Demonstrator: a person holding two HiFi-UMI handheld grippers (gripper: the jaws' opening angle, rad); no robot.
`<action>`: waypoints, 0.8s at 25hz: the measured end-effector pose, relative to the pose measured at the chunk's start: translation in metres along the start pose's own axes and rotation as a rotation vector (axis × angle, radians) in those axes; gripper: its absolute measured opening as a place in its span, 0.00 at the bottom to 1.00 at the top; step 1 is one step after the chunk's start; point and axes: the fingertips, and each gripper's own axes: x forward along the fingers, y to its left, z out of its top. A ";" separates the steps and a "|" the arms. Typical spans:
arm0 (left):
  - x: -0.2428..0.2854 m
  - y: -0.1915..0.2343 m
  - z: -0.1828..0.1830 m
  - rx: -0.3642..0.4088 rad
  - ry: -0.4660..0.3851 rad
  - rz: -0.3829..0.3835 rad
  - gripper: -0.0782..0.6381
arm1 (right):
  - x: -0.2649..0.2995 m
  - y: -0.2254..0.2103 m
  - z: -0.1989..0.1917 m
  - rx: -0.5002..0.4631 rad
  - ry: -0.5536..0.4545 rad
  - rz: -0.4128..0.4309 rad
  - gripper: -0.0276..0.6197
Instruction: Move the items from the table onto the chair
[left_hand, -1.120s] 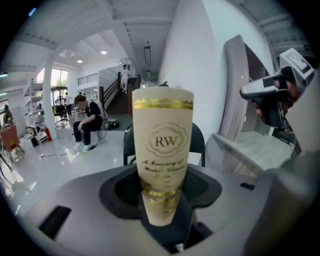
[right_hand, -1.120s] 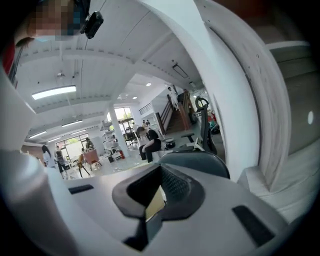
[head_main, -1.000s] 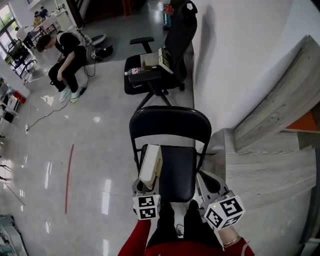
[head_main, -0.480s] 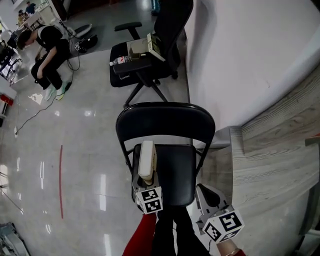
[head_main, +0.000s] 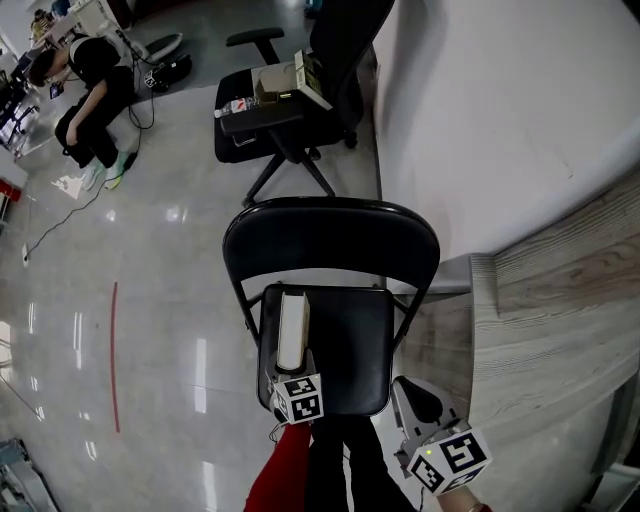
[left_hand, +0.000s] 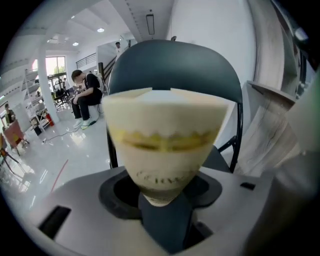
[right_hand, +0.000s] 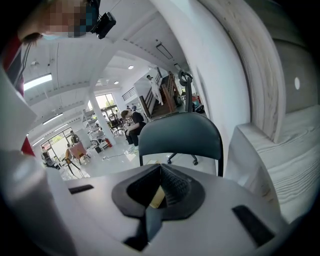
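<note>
A cream carton with a yellow band stands on its edge over the left part of the black folding chair's seat. My left gripper is shut on the carton's near end, just at the seat's front edge. In the left gripper view the carton fills the middle, clamped between the jaws, with the chair back behind it. Whether the carton rests on the seat I cannot tell. My right gripper hangs to the right of the seat's front corner, shut and holding nothing; its own view faces the chair.
A grey wood-grain table runs along the right, close to the chair. Behind the chair stands a black office chair loaded with boxes and a bottle. A person bends over at the far left. A white wall lies beyond.
My left gripper has come down with the carton toward the seat, and the carton now shows edge-on. The right gripper has sunk lower at the right.
</note>
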 end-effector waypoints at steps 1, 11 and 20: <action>-0.002 0.000 -0.007 -0.004 0.020 -0.005 0.43 | 0.000 0.002 0.000 0.001 0.004 0.005 0.06; -0.011 -0.005 -0.010 0.014 0.060 -0.011 0.49 | 0.005 0.014 0.003 -0.022 0.013 0.041 0.06; -0.148 0.003 0.022 -0.069 -0.109 -0.075 0.46 | -0.008 0.031 0.037 -0.039 -0.064 0.085 0.06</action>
